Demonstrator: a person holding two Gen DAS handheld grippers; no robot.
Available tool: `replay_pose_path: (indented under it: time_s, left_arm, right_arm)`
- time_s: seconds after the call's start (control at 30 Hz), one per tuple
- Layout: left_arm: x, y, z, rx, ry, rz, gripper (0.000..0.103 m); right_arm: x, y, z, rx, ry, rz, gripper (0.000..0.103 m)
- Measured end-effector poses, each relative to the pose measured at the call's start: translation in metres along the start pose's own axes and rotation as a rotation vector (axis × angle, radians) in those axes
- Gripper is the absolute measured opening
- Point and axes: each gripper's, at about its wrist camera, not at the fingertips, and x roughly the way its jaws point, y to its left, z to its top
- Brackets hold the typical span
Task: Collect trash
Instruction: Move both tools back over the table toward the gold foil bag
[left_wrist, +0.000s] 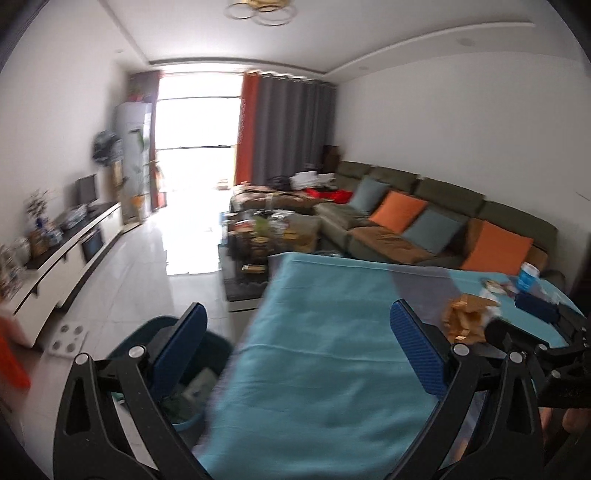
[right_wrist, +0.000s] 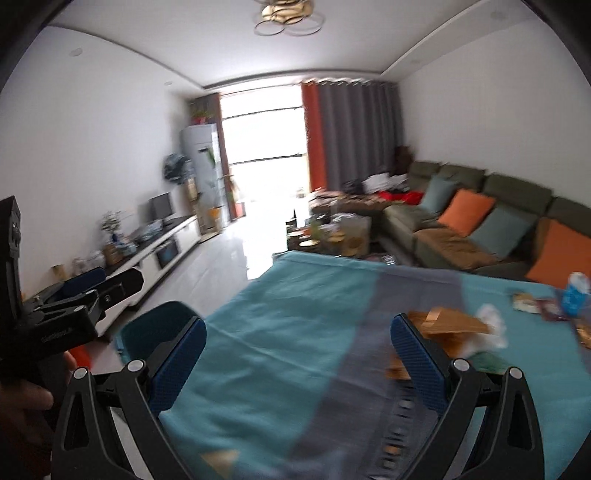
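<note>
Left wrist view looks down a long living room with white walls, a bright balcony window (left_wrist: 195, 140) and grey and orange curtains (left_wrist: 284, 129). An olive sectional sofa (left_wrist: 436, 206) with orange and teal cushions lines one wall; a white TV console (left_wrist: 70, 251) lines the other. Nearest is a table under a teal cloth (left_wrist: 325, 354) with a grey stripe. A dark teal trash bin (left_wrist: 207, 347) stands on the floor beside the table, some litter inside. Crumpled brown paper trash (left_wrist: 467, 317) lies on the cloth, with a blue tissue pack (left_wrist: 528, 275) and wrappers (right_wrist: 532, 304) farther back. Left gripper (left_wrist: 297, 350) and right gripper (right_wrist: 297, 354) both hang wide open, holding nothing.
</note>
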Motion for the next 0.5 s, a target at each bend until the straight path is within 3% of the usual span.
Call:
replay_pose_path:
  time_s: [0.23,0.5]
  left_arm:
    - [-0.005,-0.052,-0.008,0.074,-0.03,-0.161,0.098]
    - [0.013,-0.093,-0.028,0.13,0.044,-0.3,0.098]
  right_arm:
    - [-0.038,-0.035,-0.022,0.026,-0.052,-0.145,0.096]
    - [-0.057,-0.084,-0.055,0.11,0.0,-0.299,0.096]
